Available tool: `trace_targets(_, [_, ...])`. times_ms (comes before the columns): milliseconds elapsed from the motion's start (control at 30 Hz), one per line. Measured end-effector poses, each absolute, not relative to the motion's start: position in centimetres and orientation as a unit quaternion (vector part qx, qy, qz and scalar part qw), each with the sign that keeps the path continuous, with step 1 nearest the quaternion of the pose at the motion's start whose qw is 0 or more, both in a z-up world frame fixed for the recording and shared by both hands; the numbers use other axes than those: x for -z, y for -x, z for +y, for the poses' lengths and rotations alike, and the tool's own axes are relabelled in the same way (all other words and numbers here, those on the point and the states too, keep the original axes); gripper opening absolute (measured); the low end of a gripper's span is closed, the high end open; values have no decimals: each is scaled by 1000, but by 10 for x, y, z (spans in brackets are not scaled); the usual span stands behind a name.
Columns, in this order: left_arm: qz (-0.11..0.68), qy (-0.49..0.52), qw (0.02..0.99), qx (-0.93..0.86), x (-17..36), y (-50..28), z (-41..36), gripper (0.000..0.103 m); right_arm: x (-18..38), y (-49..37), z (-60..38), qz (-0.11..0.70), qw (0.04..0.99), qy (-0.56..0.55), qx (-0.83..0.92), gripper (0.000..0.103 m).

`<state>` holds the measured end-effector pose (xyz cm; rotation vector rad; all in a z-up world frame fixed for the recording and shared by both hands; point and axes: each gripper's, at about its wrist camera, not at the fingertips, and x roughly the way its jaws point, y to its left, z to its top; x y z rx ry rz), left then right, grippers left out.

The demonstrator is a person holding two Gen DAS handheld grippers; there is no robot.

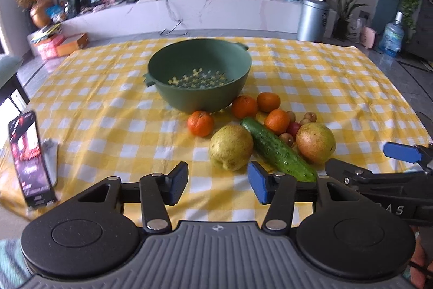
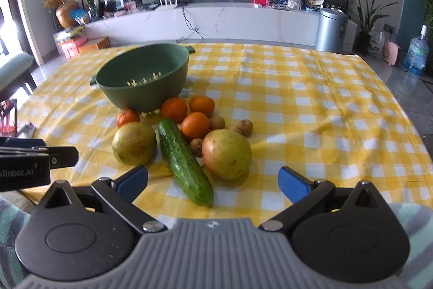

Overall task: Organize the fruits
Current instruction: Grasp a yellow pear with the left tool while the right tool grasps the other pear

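Colander (image 1: 199, 77): green, two small handles, standing upright on the yellow-and-white checked tablecloth (image 1: 108, 110) at the centre of the left wrist view; nothing but its pale perforations shows inside.
Tangerines: four in all, clustered just below and right of the colander; the nearest-left one (image 1: 200, 123) lies close to its base, the others (image 2: 174, 109) (image 2: 202, 106) (image 2: 195, 126) sit in a tight group.
Pears: two, yellow-green; one (image 1: 230, 147) lies left of the cucumber, the other, blushed reddish (image 1: 315, 143), right of it.
Cucumber (image 2: 184, 161): dark green, lying diagonally between the pears, its near end toward the lower centre of the right wrist view.
Small brown fruits (image 2: 245, 126): several round ones scattered among the tangerines and the reddish pear; kind unclear.
Left gripper (image 1: 218, 183): blue pads apart with nothing between them, poised at the lower centre just below the left pear, not touching it.
Right gripper (image 2: 213, 182): jaws spread wide, empty, the cucumber's near end lying in the gap beyond them without contact.
Dark box (image 1: 28, 159): at the left edge of the left wrist view, on the cloth.
Background: television, marble-look cabinet, metal bin (image 2: 330, 30), potted plants, water jug.
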<state>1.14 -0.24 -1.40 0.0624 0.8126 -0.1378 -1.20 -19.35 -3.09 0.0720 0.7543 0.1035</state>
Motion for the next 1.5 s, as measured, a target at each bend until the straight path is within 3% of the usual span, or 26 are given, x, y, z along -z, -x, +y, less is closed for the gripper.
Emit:
trace_targets(133, [395, -10, 914, 85, 19, -23, 4, 61, 39, -1, -197, 372, 926, -39, -56, 99])
trace_targets(200, [397, 4, 913, 96, 23, -30, 6, 67, 43, -9, -200, 374, 925, -43, -58, 96])
trace_targets(267, [402, 20, 908, 114, 26, -37, 8, 85, 47, -17, -202, 375, 924, -41, -55, 88])
trace_targets(333, [413, 30, 901, 128, 31, -45, 8, 90, 52, -26, -204, 377, 924, -36, -54, 81])
trace_targets(867, [439, 39, 889, 123, 81, -95, 0, 89, 92, -78, -224, 426, 897, -97, -64, 77])
trace_targets(1033, [444, 45, 886, 123, 88, -104, 1, 82, 101, -87, -223, 444, 886, -111, -66, 67])
trace_targets(1267, [446, 43, 885, 128, 93, -107, 1, 74, 104, -89, -222, 450, 882, -113, -76, 64])
trace_targets(1500, [438, 40, 889, 128, 93, -106, 0, 73, 104, -89, -219, 448, 885, -105, -76, 64])
